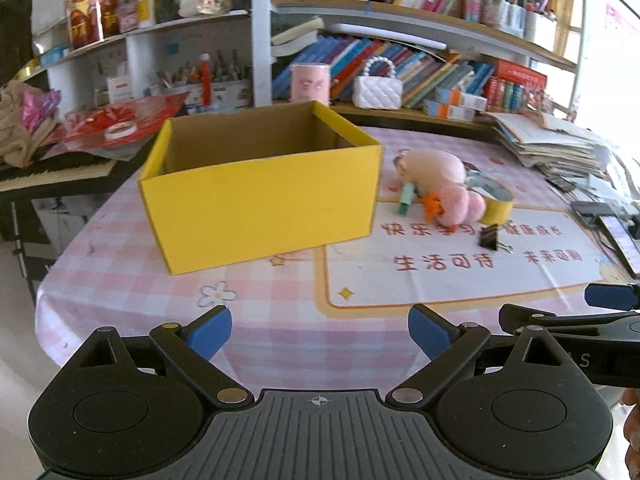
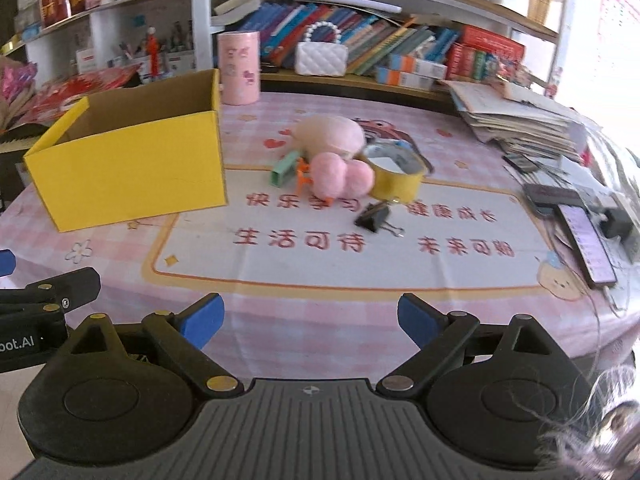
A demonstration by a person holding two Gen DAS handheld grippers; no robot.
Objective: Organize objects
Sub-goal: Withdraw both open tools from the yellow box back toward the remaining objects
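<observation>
Left wrist view: yellow box (image 1: pixel 260 184) stands open-topped on the pink checked tablecloth (image 1: pixel 120 272), looking empty as far as its inside shows. Just right of it sits the clutter to sort: plush toy (image 1: pixel 434 166), pink pompoms (image 1: pixel 466 204), green clip (image 1: pixel 406 200), tape roll (image 1: pixel 496 200), black binder clip (image 1: pixel 489 237). Left gripper (image 1: pixel 320 330) hangs over the near table edge, jaws spread wide, nothing between them, touching nothing. Right wrist view: same heap, with the pompoms (image 2: pixel 342 178) pressed against the tape roll (image 2: pixel 396 178) and plush toy (image 2: pixel 332 134); binder clip (image 2: pixel 374 218) lies apart, nearer. Right gripper (image 2: pixel 310 316) also wide open and empty, well short of the pile. Risk: items touch, so closing on one may drag or snag a neighbour; the box, being light, could slide if bumped.
</observation>
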